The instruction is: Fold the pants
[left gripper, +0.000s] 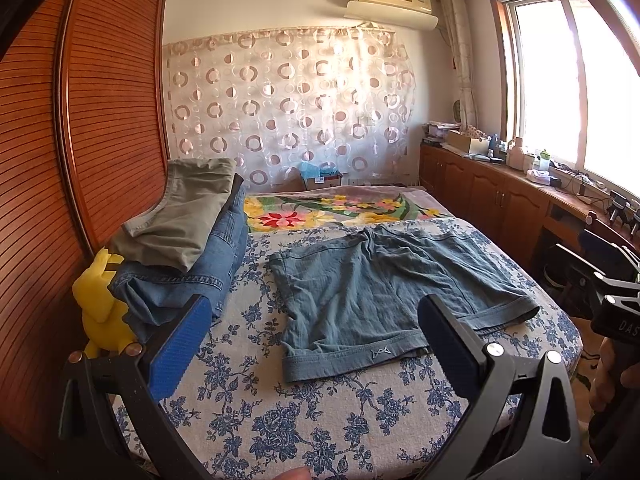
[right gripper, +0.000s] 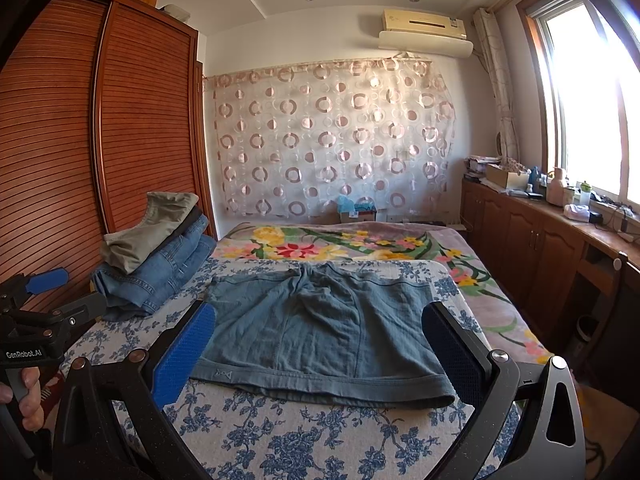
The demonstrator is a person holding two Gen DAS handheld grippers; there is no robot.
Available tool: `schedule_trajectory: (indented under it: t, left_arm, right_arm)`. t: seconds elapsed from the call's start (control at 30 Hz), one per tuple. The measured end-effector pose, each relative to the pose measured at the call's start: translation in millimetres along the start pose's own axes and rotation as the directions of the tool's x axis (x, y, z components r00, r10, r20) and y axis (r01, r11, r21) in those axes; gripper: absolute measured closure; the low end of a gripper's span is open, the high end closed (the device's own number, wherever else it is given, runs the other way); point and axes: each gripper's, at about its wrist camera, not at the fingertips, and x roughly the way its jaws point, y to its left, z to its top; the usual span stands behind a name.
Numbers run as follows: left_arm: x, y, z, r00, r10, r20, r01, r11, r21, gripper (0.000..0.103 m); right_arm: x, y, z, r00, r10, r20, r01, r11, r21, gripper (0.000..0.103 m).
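The wrinkled grey-blue cotton shorts were spread flat beside the folded clothes stack; left gripper and right gripper were held spread, empty; opposite hem corners should be pinched evenly

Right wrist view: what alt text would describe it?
Blue-grey cotton shorts lie flat on a blue-flowered bedsheet, framed by the right gripper with its jaws open. Folded jeans and khaki trousers are stacked at left.
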Motion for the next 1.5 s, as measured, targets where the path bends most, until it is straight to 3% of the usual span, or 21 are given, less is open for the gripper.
schedule_trajectory:
  t: [1.5]
  left_arm:
    - [-7.7,3.6,5.5,1.0,0.003,0.013,-0.003,1.0,-0.001,0.0]
  right_arm:
    - [-1.3,1.6,-0.1,1.0,-0.003,0.005,0.003,1.0,-0.008,0.0]
